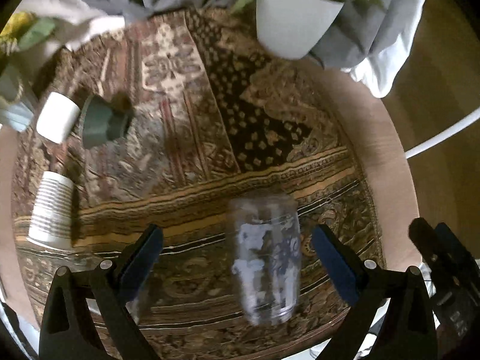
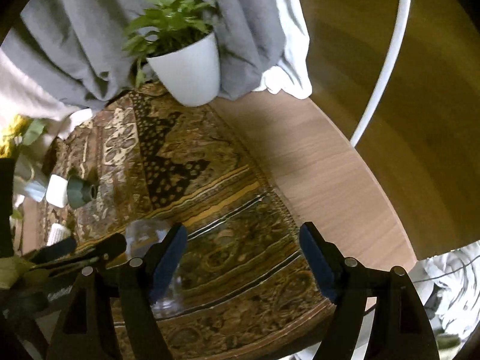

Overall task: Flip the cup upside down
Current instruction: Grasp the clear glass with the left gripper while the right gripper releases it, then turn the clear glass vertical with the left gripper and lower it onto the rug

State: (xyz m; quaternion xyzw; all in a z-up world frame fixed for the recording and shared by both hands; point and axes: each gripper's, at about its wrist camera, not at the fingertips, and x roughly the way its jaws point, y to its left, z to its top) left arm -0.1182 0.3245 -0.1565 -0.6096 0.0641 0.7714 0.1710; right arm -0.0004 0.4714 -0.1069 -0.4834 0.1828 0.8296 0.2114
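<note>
A clear glass cup (image 1: 267,258) with pale printed flowers stands on the patterned cloth (image 1: 210,126), blurred by motion; which end is up is hard to tell. My left gripper (image 1: 237,249) is open, its blue-padded fingers on either side of the cup without touching it. In the right wrist view the cup (image 2: 147,237) shows partly behind the left finger of my right gripper (image 2: 243,255), which is open and empty over the cloth (image 2: 240,240), to the right of the cup.
A white plant pot (image 1: 291,21) stands at the back, also in the right wrist view (image 2: 192,69). A white ribbed cup (image 1: 51,207), a small white cup (image 1: 57,117) and a grey-green vase lying on its side (image 1: 102,120) stand at the left. The round wooden table's edge (image 2: 375,186) curves on the right.
</note>
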